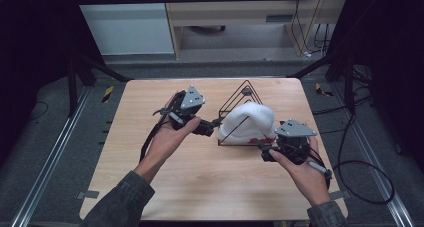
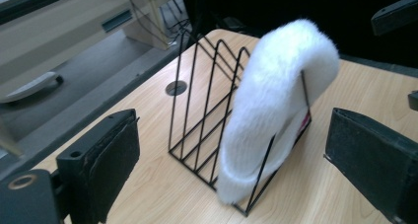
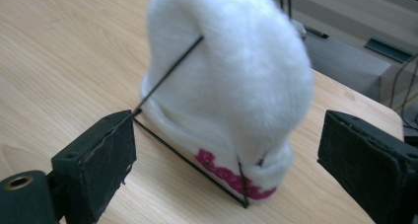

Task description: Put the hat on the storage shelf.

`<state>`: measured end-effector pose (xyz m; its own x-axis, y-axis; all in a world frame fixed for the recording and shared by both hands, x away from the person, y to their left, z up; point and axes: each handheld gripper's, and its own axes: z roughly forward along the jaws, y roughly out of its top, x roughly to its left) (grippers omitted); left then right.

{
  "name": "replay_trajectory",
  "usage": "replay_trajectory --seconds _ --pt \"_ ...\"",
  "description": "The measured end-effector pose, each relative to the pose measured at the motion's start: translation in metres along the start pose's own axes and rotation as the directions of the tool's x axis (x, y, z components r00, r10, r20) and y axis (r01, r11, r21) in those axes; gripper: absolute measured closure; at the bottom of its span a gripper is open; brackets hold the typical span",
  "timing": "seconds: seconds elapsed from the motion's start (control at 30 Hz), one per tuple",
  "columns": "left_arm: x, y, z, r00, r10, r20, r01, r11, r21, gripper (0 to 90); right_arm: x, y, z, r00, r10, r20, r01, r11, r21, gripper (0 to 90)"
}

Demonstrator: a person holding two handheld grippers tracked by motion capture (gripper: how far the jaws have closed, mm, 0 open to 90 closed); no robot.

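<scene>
A: What is the black wire rack (image 1: 239, 103) holding?

B: A fluffy white beanie (image 1: 248, 121) is sitting in it, draped over the triangular wire dividers at the end nearer the person. In the left gripper view the dividers toward the far end of the rack (image 2: 197, 110) are standing empty.

A: Which way is the hat pointing?

B: Its crown is rising upward and its folded cuff is resting low at the rack's base. In the right gripper view the beanie (image 3: 231, 86) is showing pink lettering along that cuff, and a wire is crossing its front. Its long axis is running roughly bottom to top, leaning a little.

A: And the tools?

B: The left gripper (image 1: 212, 124) is reaching in from the left, jaws spread wide, its tip just beside the hat. The right gripper (image 1: 264, 149) is sitting at the rack's near right corner, jaws also parted and gripping nothing.

A: Anything else nearby?

B: The rack is standing on a wooden table (image 1: 200, 187), right of centre. In the left gripper view a round hole (image 2: 176, 88) is showing in the tabletop beyond the rack. Cables (image 1: 360, 177) are trailing on the floor to the right.
</scene>
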<state>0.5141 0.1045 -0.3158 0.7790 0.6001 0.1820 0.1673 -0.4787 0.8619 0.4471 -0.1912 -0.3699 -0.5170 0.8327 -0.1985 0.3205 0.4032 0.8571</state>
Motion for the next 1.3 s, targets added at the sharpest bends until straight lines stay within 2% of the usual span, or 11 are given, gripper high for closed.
replay_trajectory --seconds 0.07,0.2,0.33,0.53,0.63,0.8,0.93,0.97,1.07,1.17,1.3 --pt "0.0 -0.002 -0.01 0.9999 -0.002 -0.011 0.002 0.9999 -0.017 5.9 0.004 0.006 0.002 0.9998 -0.003 -0.019 0.003 1.0 -0.01 8.0" --pt "0.003 -0.013 -0.021 0.9992 -0.028 -0.027 0.028 0.9994 -0.019 5.9 0.011 0.013 0.005 0.9988 -0.009 -0.048 0.007 0.999 -0.037 9.4" --pt "0.006 -0.027 -0.031 0.9982 -0.036 -0.048 0.035 0.9992 -0.017 5.6 0.024 0.02 0.011 0.9946 -0.052 -0.09 0.047 0.997 -0.055 10.0" --pt "0.014 -0.067 -0.059 0.9958 -0.077 -0.05 0.076 0.997 -0.015 5.5 0.038 0.024 0.025 0.989 -0.085 -0.121 0.082 0.996 -0.036 11.7" --pt "0.019 -0.09 -0.078 0.9921 -0.112 -0.058 0.111 0.9938 -0.01 5.1 0.042 0.024 0.028 0.9898 -0.093 -0.108 0.09 0.995 -0.035 12.6" --pt "0.024 -0.113 -0.098 0.9852 -0.156 -0.072 0.155 0.9878 -0.019 4.9 0.051 0.021 0.036 0.9884 -0.096 -0.117 0.094 0.995 -0.027 13.0" --pt "0.027 -0.131 -0.105 0.9778 -0.198 -0.069 0.197 0.9802 -0.02 4.6 0.059 0.017 0.047 0.9854 -0.097 -0.139 0.098 0.995 -0.006 13.4" --pt "0.027 -0.136 -0.106 0.9779 -0.199 -0.064 0.199 0.98 -0.009 4.6 0.061 0.016 0.05 0.9842 -0.101 -0.146 0.101 0.995 -0.002 13.4" --pt "0.027 -0.15 -0.105 0.9755 -0.201 -0.089 0.203 0.979 0.014 4.8 0.068 0.012 0.058 0.9809 -0.105 -0.164 0.107 0.994 0.004 14.5" --pt "0.025 -0.168 -0.102 0.9694 -0.228 -0.091 0.231 0.9727 0.024 4.8 0.076 0.009 0.066 0.9765 -0.115 -0.183 0.118 0.993 0.011 14.7" --pt "0.023 -0.184 -0.101 0.9664 -0.231 -0.112 0.238 0.9701 0.048 4.7 0.084 0.007 0.075 0.9722 -0.097 -0.213 0.104 0.994 0.022 14.5"
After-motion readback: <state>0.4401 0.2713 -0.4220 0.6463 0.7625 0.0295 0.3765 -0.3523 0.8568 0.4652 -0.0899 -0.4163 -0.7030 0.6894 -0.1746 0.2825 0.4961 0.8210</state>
